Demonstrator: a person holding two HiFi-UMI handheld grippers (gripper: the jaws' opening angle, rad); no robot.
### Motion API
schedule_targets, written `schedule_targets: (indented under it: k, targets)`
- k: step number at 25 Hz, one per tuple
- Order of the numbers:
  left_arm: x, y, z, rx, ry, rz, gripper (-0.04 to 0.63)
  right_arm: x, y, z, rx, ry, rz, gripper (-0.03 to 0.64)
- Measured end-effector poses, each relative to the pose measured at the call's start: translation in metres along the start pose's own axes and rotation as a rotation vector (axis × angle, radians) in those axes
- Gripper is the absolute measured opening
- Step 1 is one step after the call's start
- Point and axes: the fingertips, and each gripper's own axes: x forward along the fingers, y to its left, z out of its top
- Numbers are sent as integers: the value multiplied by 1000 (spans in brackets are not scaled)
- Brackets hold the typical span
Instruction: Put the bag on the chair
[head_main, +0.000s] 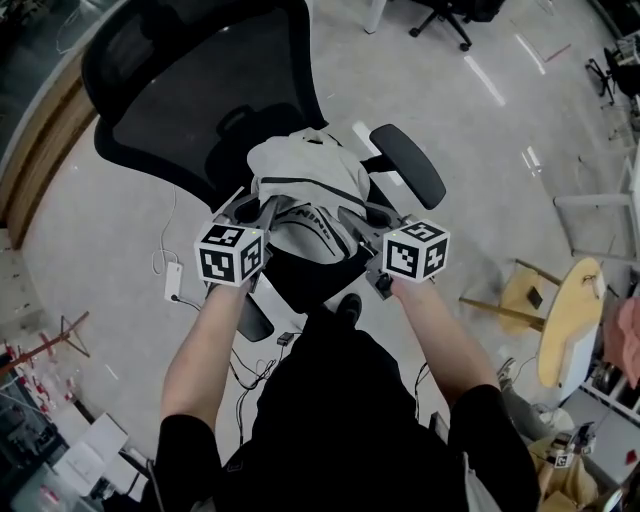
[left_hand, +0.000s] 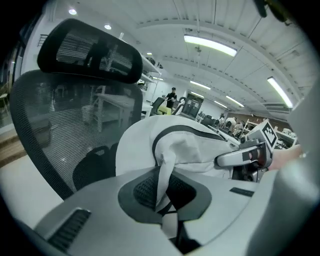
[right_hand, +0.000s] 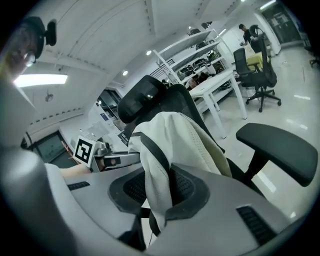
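A light grey bag with black trim (head_main: 305, 185) stands on the seat of a black mesh office chair (head_main: 180, 110), against its backrest. My left gripper (head_main: 262, 205) is at the bag's left side, shut on a fold of its fabric (left_hand: 167, 165), which narrows to a pinch between the jaws. At the bag's right side, my right gripper (head_main: 362, 215) has a loose band of the bag's fabric (right_hand: 157, 190) running between its jaws, which stand apart. The right gripper view shows the bag (right_hand: 175, 135) upright under the headrest (right_hand: 142, 100).
The chair's right armrest (head_main: 408, 165) juts out beside my right gripper. On the floor are cables and a white power adapter (head_main: 174, 282) at the left, and a round wooden table (head_main: 570, 320) at the right. Other office chairs (right_hand: 260, 65) and white desks stand further off.
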Motion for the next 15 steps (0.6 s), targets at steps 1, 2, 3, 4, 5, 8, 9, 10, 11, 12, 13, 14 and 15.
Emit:
schedule_targets:
  k: [1, 2, 3, 4, 5, 8, 9, 10, 11, 12, 13, 14, 15]
  targets:
    - [1, 5, -2, -13, -7, 10, 21, 5, 2, 0, -3, 2, 9, 77]
    - [0, 8, -1, -20, -16, 19, 21, 8, 3, 2, -13, 1, 8, 77]
    - [0, 10, 1, -24, -22, 26, 21, 11, 2, 5, -18, -5, 3, 77]
    - [0, 11, 1, -29, -24, 29, 23, 12, 0, 7, -6, -12, 0, 77]
    - [-1, 10, 0, -33, -21, 30, 29, 12, -3, 6, 18, -19, -1, 77]
    - [-4, 9, -6, -23, -14, 37, 53, 10, -9, 2, 47, -22, -7, 89]
    - [-5, 9, -7, -16, -16, 39, 62, 9, -10, 1, 34, -19, -12, 98]
    - [-7, 8, -8, -10, -21, 37, 75, 7, -11, 0, 21, -15, -18, 109]
    - [-9, 6, -9, -3, -27, 26, 94, 4, -11, -1, 12, -13, -23, 117]
    - [-11, 3, -11, 5, -33, 9, 143, 1, -10, -3, 7, -10, -27, 120]
    - [-15, -1, -13, 13, -37, -5, 222, -3, -8, -5, 1, -7, -29, 127]
    - [-18, -3, -14, 18, -40, -10, 241, -7, -6, -8, -9, -2, -31, 133]
    - [-22, -3, -16, 22, -41, -4, 251, -11, -4, -10, -23, 4, -34, 135]
